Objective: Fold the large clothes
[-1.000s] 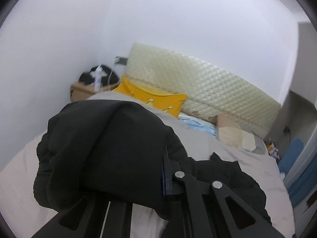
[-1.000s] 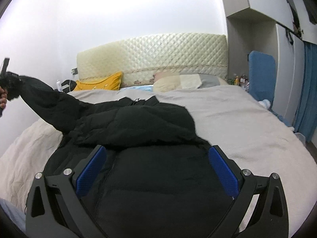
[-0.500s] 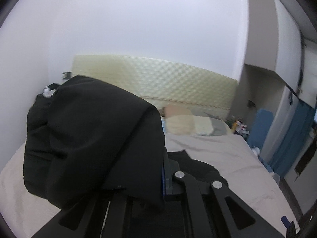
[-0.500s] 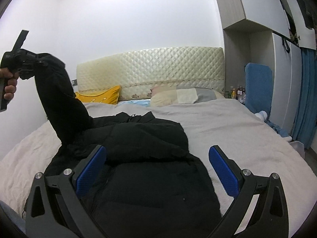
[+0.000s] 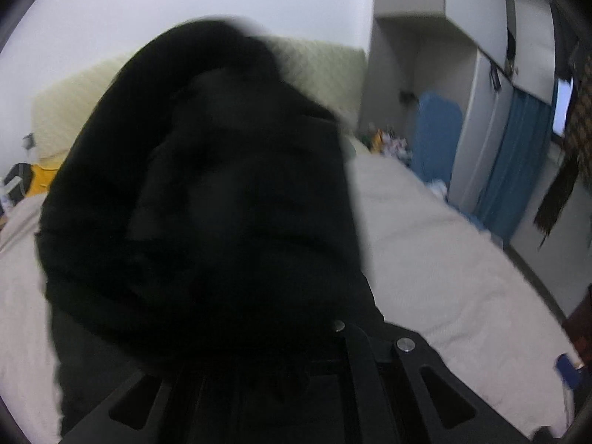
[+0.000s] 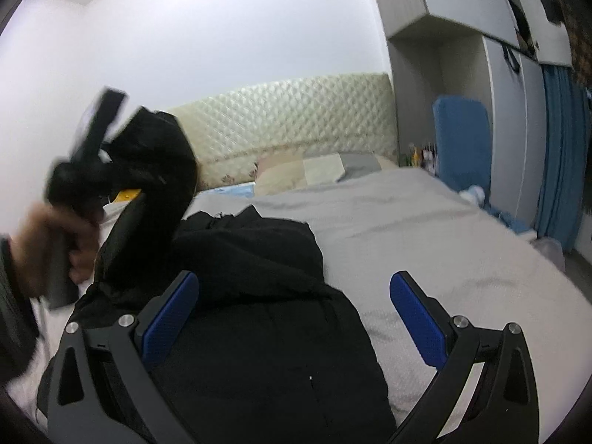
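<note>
- Soft, even indoor light; the white wall (image 6: 222, 37) reads bright, without glare.
- Motion blur smears the black jacket (image 5: 207, 203) in the left wrist view and the hand (image 6: 48, 244) at left.
- Fisheye bends edges; corners go black.

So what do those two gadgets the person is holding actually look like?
Both are black, angular frames with triangular cut-outs and silver bolts. The right gripper has two blue fingertip pads. The left gripper has a dark handle. A dark sleeve covers the person's wrist.

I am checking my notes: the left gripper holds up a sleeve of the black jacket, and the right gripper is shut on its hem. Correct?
Not quite. The right gripper is open, its blue pads wide apart above the black jacket, as the right wrist view shows. The left gripper does hold the sleeve up.
</note>
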`<state>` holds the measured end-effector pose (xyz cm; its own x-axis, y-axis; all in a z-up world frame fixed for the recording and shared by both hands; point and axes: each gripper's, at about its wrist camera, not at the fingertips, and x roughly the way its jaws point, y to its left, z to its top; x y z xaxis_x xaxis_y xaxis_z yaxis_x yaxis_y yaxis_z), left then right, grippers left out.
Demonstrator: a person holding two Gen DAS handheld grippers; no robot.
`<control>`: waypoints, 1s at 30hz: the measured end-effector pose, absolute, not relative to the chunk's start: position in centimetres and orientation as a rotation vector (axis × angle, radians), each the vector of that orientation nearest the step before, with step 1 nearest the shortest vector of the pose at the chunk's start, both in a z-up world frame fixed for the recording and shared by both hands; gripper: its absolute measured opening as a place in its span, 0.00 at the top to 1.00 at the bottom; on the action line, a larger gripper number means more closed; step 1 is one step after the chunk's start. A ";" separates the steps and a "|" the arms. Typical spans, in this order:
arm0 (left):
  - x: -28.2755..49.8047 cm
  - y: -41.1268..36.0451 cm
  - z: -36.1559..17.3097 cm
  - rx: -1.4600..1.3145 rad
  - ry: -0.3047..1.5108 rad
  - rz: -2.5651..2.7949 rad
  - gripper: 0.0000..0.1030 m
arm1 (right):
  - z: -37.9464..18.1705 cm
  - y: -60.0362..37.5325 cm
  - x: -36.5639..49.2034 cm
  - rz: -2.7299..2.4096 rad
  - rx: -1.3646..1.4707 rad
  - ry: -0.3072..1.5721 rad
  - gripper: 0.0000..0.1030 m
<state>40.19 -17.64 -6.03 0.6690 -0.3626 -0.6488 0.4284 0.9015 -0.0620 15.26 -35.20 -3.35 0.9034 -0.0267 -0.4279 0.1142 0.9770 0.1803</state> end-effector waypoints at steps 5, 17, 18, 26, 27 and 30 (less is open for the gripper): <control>42.4 -22.6 -12.0 0.153 0.772 -0.436 0.92 | -4.3 -36.2 15.8 -0.107 0.231 0.452 0.00; 44.3 -25.2 -17.2 0.201 0.864 -0.396 0.92 | -6.5 -36.3 17.7 -0.077 0.245 0.502 0.00; 44.2 -24.2 -16.9 0.208 0.862 -0.392 0.92 | -6.7 -36.3 17.8 -0.073 0.245 0.512 0.00; 41.8 -21.6 -13.7 0.157 0.840 -0.371 0.77 | -6.2 -35.7 17.4 -0.044 0.229 0.496 0.00; 41.3 -21.0 -13.3 0.150 0.845 -0.360 0.64 | -6.1 -35.6 17.2 -0.041 0.228 0.491 0.00; 39.8 -18.5 -12.0 0.090 0.854 -0.354 0.38 | -5.8 -35.4 16.9 -0.032 0.230 0.487 0.00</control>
<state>39.75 -18.51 -12.03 0.6027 -0.2697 -0.7510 0.3409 0.9380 -0.0632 16.95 -35.43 -5.80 0.8836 0.0238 -0.4676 0.0855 0.9737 0.2111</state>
